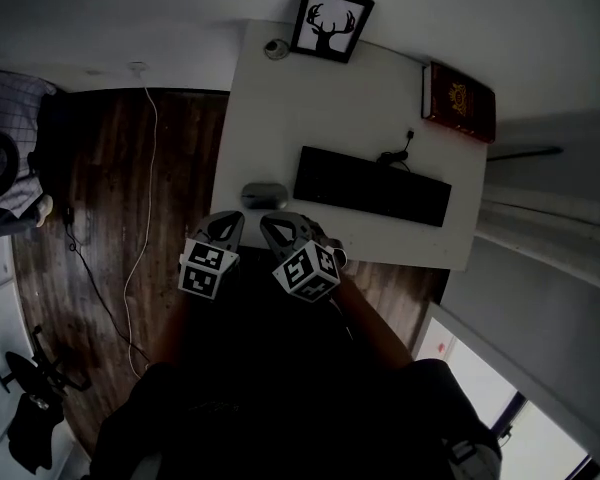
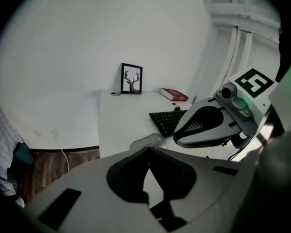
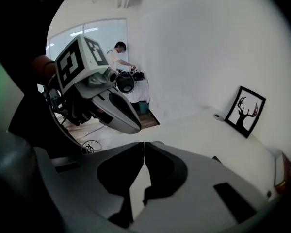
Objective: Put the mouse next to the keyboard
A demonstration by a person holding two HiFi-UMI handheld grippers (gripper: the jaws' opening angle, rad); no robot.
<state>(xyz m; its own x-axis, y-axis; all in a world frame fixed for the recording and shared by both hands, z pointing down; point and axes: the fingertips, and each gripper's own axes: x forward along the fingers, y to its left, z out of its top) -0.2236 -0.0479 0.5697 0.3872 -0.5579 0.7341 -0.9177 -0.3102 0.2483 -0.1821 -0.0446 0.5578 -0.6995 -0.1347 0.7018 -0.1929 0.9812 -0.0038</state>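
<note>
A grey mouse (image 1: 264, 195) lies on the white desk (image 1: 280, 118), just left of the black keyboard (image 1: 370, 186). Both grippers hover side by side over the desk's near edge. My left gripper (image 1: 230, 220) is shut and empty, its tips just short of the mouse (image 2: 148, 141), with the keyboard (image 2: 169, 120) beyond to the right. My right gripper (image 1: 279, 224) is also shut with nothing in it, right of the mouse. In the right gripper view its jaws (image 3: 144, 144) meet edge to edge, and the left gripper (image 3: 114, 109) hangs close on the left.
A framed deer picture (image 1: 330, 23) leans on the wall at the desk's back, with a small round object (image 1: 274, 48) beside it and a red book (image 1: 460, 101) at the back right. Cables trail over the wooden floor (image 1: 130, 218) on the left. A person (image 3: 119, 52) stands far off.
</note>
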